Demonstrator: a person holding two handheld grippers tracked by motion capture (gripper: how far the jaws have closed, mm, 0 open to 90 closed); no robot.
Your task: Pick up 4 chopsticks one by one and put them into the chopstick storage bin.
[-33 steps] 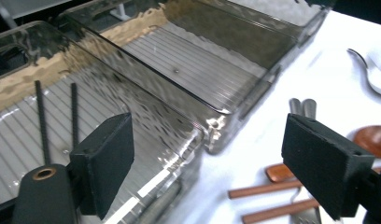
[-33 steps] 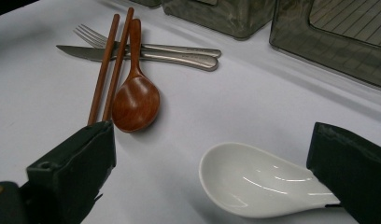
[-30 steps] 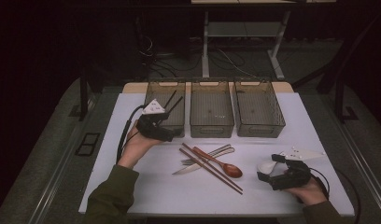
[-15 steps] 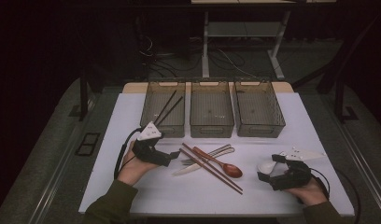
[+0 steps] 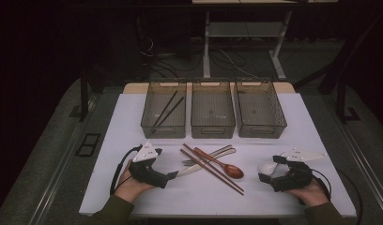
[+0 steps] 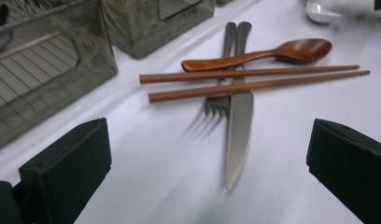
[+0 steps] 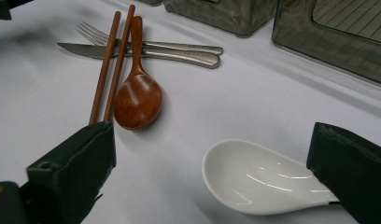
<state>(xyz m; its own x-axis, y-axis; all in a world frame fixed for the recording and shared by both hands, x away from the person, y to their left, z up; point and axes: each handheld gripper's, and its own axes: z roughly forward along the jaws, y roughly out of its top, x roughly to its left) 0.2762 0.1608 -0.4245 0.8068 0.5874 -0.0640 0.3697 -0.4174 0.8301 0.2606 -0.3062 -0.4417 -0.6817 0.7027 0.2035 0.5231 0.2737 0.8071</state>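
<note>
Left gripper (image 5: 173,175), jaws just spread wide and empty, is aimed at the knife (image 6: 237,130) pinned under crossed chopsticks (image 6: 254,79) on the table, which could be dragged along.

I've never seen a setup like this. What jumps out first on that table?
Mid-table lies a crossed heap of cutlery: brown chopsticks over a wooden spoon, fork and knife. Behind stand three grey bins, the left holding dark chopsticks. A white spoon lies between the right gripper's open jaws.
</note>
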